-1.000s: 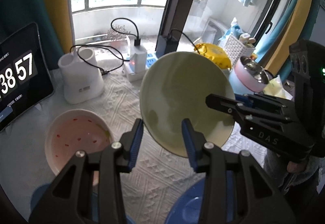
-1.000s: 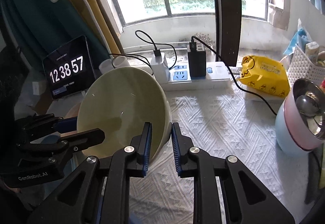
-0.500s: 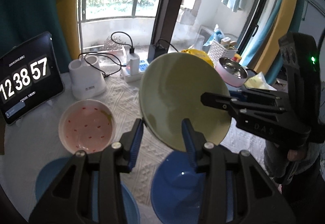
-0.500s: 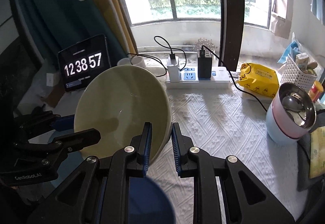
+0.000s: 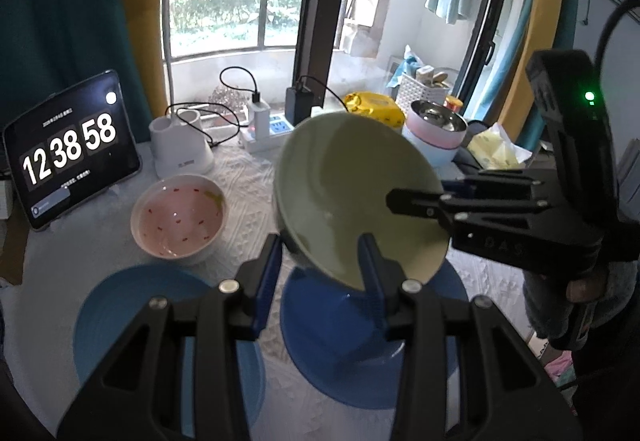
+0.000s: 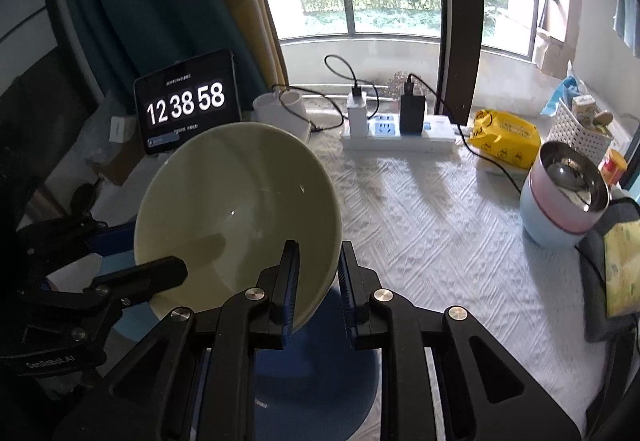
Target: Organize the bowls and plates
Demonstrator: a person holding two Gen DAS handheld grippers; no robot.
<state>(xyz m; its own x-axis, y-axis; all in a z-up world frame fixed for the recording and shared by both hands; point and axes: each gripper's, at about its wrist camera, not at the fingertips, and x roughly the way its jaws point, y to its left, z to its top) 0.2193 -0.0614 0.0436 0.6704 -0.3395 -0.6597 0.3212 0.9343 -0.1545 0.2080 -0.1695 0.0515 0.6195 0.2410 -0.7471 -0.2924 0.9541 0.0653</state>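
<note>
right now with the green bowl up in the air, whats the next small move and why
Probably lower the green bowl toward the dark blue bowl under it. The right claw pinches its rim and holds it tilted, while the left claw stands open nearby, gripping nothing.

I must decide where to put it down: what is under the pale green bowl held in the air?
A dark blue round plate lies on the white cloth directly under the pale green bowl. The bowl covers the plate's far part.

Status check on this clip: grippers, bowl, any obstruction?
Right gripper shut on green bowl, tilted above blue plate. Left gripper open beside bowl. Pink bowl apart, nothing blocking.
</note>
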